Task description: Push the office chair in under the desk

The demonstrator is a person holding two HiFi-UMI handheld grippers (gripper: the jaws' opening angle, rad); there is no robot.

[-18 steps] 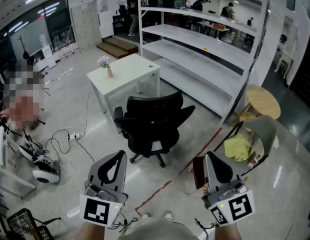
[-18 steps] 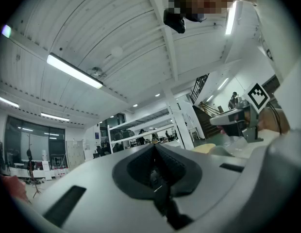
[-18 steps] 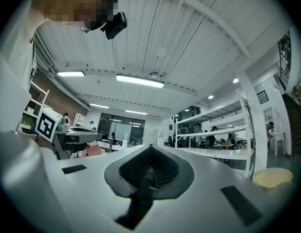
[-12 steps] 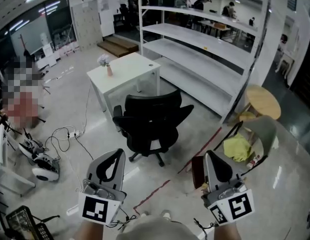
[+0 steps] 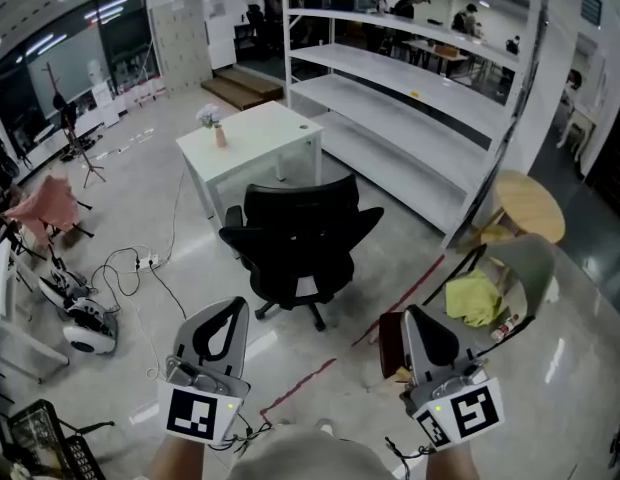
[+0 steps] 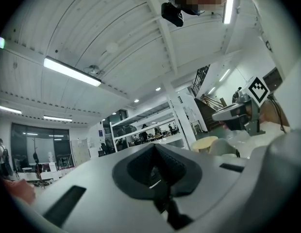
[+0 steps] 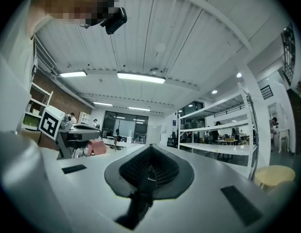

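At seven and five o'clock, closest in, left gripper (image 5: 233, 309) and right gripper (image 5: 418, 315) held up, both clenched shut on nothing. Farther out at twelve o'clock, black office chair (image 5: 300, 220) standing just short of white desk (image 5: 260, 131), not tucked under.

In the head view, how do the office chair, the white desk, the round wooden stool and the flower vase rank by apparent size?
1. office chair and white desk: they look alike, and the chair stands nearer, so I do not rank them.
2. round wooden stool
3. flower vase, smallest
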